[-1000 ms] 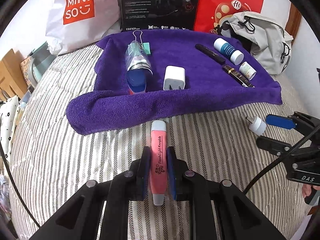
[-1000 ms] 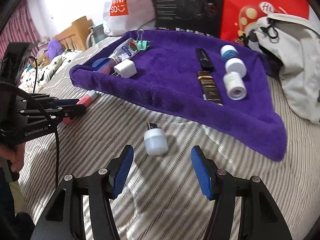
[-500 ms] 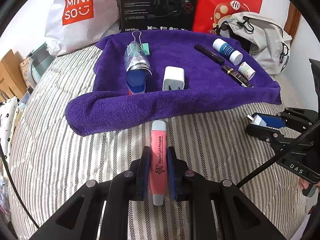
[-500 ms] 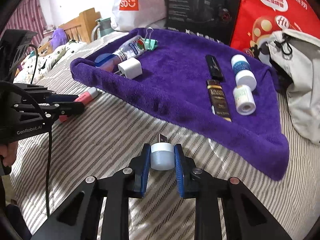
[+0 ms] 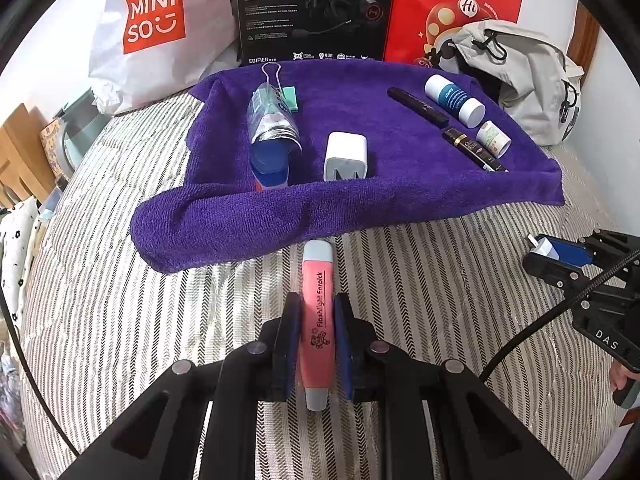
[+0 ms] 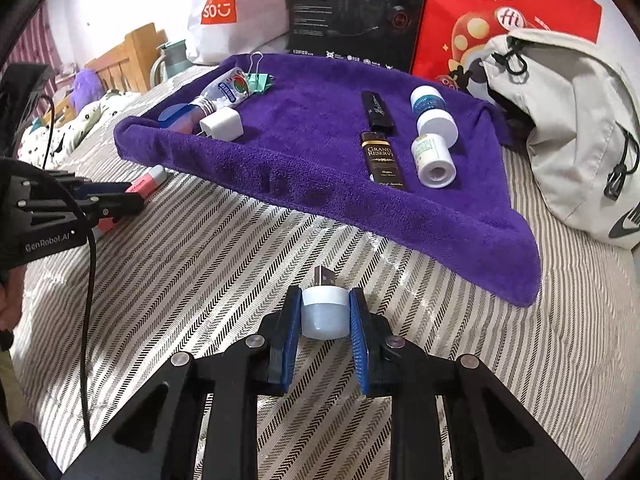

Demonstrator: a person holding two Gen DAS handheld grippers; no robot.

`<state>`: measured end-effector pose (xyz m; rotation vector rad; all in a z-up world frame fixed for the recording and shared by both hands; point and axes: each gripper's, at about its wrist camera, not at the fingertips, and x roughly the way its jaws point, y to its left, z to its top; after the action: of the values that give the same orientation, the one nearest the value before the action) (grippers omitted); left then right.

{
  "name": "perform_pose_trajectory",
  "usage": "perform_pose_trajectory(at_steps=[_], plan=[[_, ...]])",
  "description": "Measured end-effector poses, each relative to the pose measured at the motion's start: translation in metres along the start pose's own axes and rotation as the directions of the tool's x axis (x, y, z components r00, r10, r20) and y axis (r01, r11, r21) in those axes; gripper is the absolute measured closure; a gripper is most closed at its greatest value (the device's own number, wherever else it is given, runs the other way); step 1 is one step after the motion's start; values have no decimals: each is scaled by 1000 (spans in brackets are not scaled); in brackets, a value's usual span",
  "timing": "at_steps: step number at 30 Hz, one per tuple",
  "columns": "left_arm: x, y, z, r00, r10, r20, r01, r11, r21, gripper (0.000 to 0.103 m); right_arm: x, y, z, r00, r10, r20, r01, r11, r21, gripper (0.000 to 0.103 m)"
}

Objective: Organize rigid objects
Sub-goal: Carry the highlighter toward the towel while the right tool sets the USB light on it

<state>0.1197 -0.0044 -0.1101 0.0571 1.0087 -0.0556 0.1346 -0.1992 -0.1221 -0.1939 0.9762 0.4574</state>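
- Since a second ago: right gripper [image 6: 325,316] has closed from wide apart onto the small white USB light [image 6: 324,312], which then lay loose on the bed; left gripper [image 5: 317,340] unchanged, jaws clamped on the pink earpick case [image 5: 318,312]
- Right jaws grip the light's round body by its sides; its metal plug points forward, toward the purple towel [image 6: 312,148]; seems at or barely above the striped bedspread [image 6: 200,264], cannot tell which
- Earpick case lies lengthwise between the left jaws, long axis straight ahead; pale tip just short of the towel's rolled near edge
- Judgement: next move carries each piece forward onto the towel; both grippers near its edge, the left nearer
- Already on the towel: white charger [image 5: 346,156], clear bottle with blue cap [image 5: 270,136] and green binder clip [image 6: 258,78] on the left; dark pens and white bottles on the right
- Beyond: Miniso bag [image 5: 160,28], black box, red bag; grey backpack [image 6: 568,128] right; wooden furniture left
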Motion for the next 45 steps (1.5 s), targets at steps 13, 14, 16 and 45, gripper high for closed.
perform_pose_trajectory(at_steps=[13, 14, 16, 45], plan=[[-22, 14, 8, 995, -103, 19, 103, 994, -46, 86, -29, -8, 16, 991, 131, 4, -131, 990, 45, 80], [-24, 15, 9, 994, -107, 22, 108, 993, -47, 86, -31, -9, 19, 991, 136, 8, -136, 990, 43, 80], [-28, 16, 13, 993, -113, 29, 115, 992, -49, 86, -34, -12, 24, 990, 142, 21, -143, 989, 43, 80], [-2, 15, 0, 997, -55, -53, 56, 998, 14, 86, -24, -22, 62, 988, 147, 36, -149, 988, 45, 80]])
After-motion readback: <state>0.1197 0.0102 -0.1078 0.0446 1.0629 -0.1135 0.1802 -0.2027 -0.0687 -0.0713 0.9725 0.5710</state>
